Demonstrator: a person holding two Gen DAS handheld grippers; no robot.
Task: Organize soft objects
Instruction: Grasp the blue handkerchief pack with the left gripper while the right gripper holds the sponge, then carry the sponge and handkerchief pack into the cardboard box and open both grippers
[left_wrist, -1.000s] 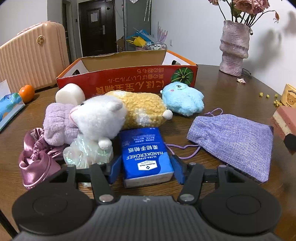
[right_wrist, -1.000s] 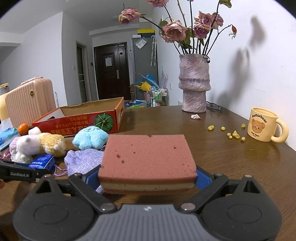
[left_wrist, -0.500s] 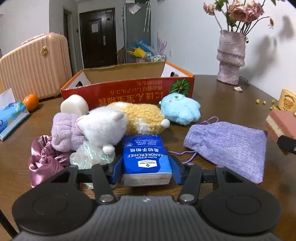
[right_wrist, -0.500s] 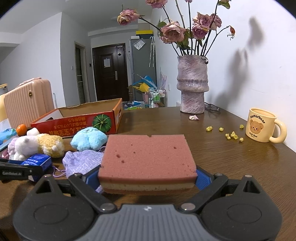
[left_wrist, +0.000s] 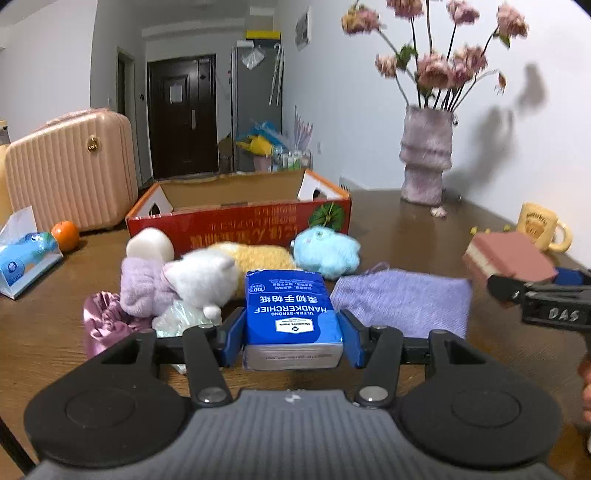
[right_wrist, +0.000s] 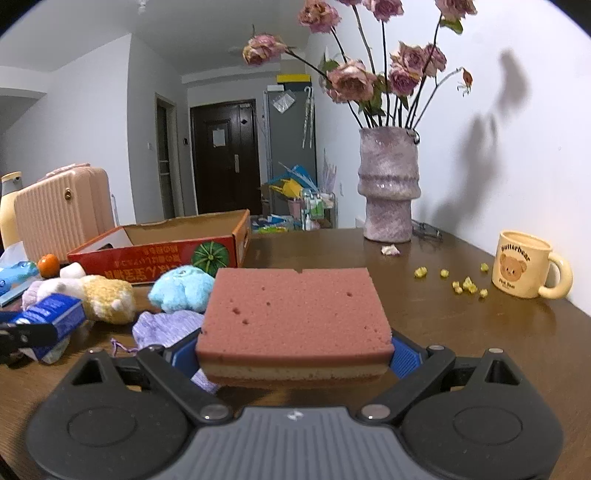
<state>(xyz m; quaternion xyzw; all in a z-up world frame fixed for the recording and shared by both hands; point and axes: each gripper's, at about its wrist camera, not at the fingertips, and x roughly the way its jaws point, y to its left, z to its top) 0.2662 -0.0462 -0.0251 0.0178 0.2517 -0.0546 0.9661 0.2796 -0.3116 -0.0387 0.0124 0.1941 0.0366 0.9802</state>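
Your left gripper (left_wrist: 291, 334) has its two blue pads pressed on the sides of the blue tissue pack (left_wrist: 290, 314). The pack is clamped tight between them and sits up off the brown table (left_wrist: 406, 229). Your right gripper (right_wrist: 293, 350) is clamped on the pink sponge (right_wrist: 295, 314). The sponge lies flat between the pads, above the table.

Just past the tissue pack, on the left, lie a white plush toy (left_wrist: 201, 278), a fluffy lilac cloth (left_wrist: 142, 288) and a shiny purple cloth (left_wrist: 101, 321). A yellow plush (left_wrist: 262, 258) lies behind the white one. A light blue plush (left_wrist: 327, 249) is to the right of it. A purple knit pouch (left_wrist: 402, 304) lies flat on the near right, beside the pack.

Farther back stands the open red cardboard box (left_wrist: 236, 218). You can see only part of its inside. A white soft roll (left_wrist: 149, 245) sits just in front of its left end.

Far right there is a vase with pink flowers (right_wrist: 388, 188). A yellow bear mug (right_wrist: 522, 264) stands near the right edge. On the far left are an orange (left_wrist: 65, 235) and a tissue box (left_wrist: 26, 260).
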